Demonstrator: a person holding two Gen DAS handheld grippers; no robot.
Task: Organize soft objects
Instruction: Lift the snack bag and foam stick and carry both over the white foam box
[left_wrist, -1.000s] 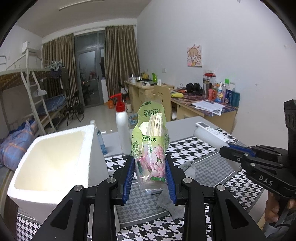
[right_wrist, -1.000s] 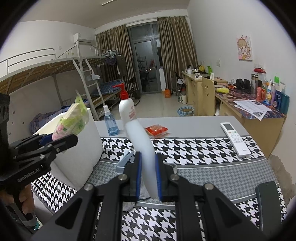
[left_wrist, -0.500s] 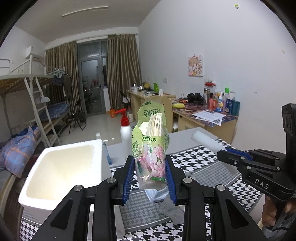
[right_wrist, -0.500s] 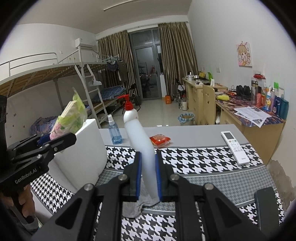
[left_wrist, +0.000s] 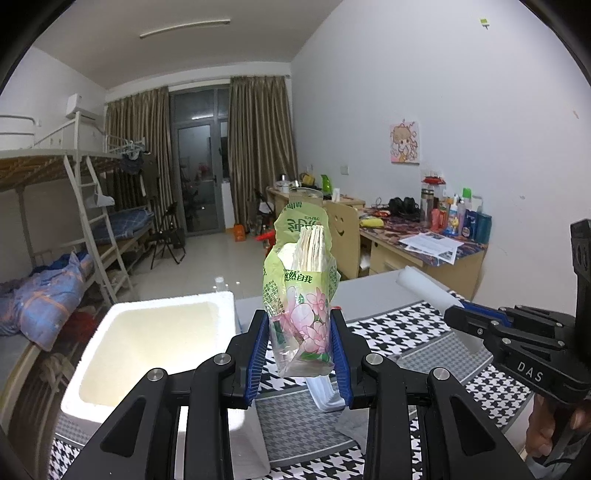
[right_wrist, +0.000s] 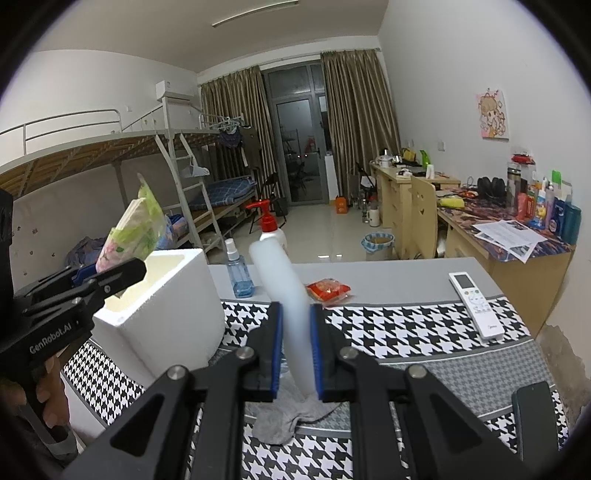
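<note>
My left gripper (left_wrist: 300, 332) is shut on a green tissue pack (left_wrist: 301, 295) printed with pink flowers, held upright in the air to the right of the white foam box (left_wrist: 110, 402). In the right wrist view the tissue pack (right_wrist: 135, 229) and left gripper (right_wrist: 122, 271) hang over the foam box's (right_wrist: 177, 295) near corner. My right gripper (right_wrist: 296, 343) is shut on a white foam stick (right_wrist: 284, 291) that leans up and to the left. The left wrist view shows the right gripper (left_wrist: 458, 317) with the stick (left_wrist: 424, 288) at the right. A grey sock (right_wrist: 284, 417) lies on the houndstooth mat below it.
On the grey table behind stand a blue spray bottle (right_wrist: 239, 273) and a red-pump bottle (right_wrist: 271, 229). A red packet (right_wrist: 328, 290), a white remote (right_wrist: 474, 304) and a black phone (right_wrist: 532, 417) lie to the right. A person's hand (right_wrist: 48, 398) grips the left handle.
My left gripper has risen a little with the tissue pack, so the foam box and table sit lower in its view. The right gripper keeps its grip and has barely moved.
</note>
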